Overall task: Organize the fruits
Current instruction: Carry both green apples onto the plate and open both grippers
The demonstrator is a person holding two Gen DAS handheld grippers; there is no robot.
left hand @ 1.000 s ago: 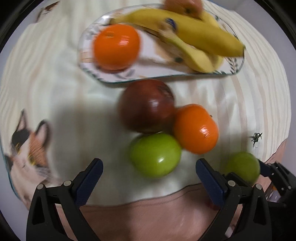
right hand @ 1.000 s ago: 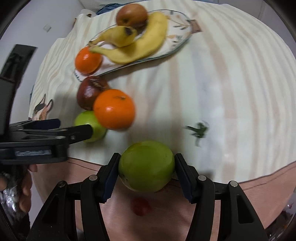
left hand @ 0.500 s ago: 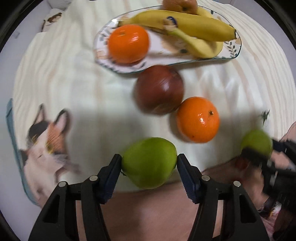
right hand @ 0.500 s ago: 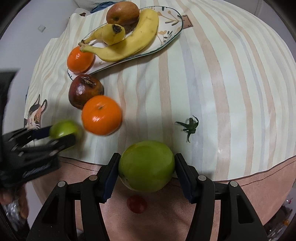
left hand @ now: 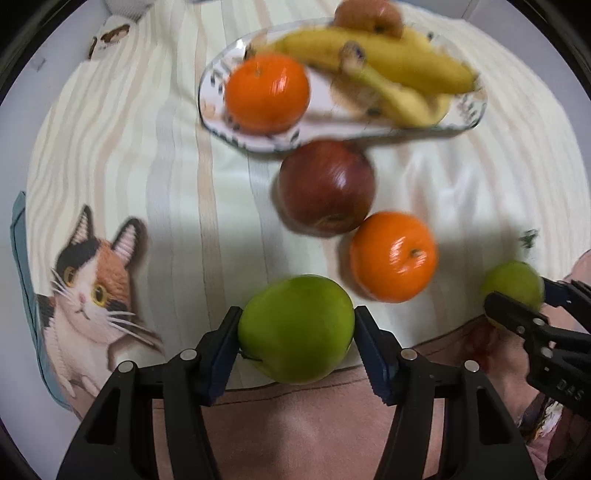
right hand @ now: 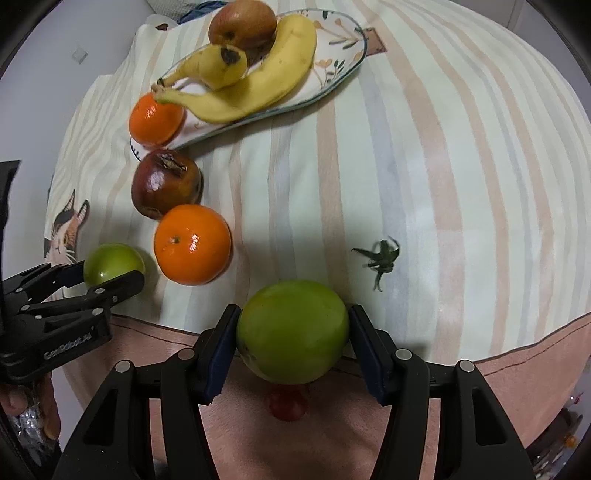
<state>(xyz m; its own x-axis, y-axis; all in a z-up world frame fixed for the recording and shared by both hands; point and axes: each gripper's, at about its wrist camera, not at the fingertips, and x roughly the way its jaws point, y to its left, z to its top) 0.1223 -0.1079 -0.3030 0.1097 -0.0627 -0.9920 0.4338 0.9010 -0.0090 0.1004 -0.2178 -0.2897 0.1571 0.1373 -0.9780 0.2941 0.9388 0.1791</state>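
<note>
On the oval plate (right hand: 343, 70) lie two bananas (right hand: 258, 88), an orange (right hand: 157, 120) and a brownish apple (right hand: 242, 26). Left gripper (left hand: 295, 330) and right gripper (right hand: 291, 330) each clamp a glossy green apple (left hand: 295, 328) above the striped cloth (right hand: 443, 184).

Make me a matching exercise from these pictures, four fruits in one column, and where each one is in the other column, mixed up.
Column one:
1. bananas
2. dark red apple
3. left gripper's green apple
4. loose orange

Column two:
A. clamped between two pads
B. on the cloth, just beside the plate rim
C. lying on the plate
D. on the cloth, between the dark red apple and the green apples

Pairs: 1-C, 2-B, 3-A, 4-D
</note>
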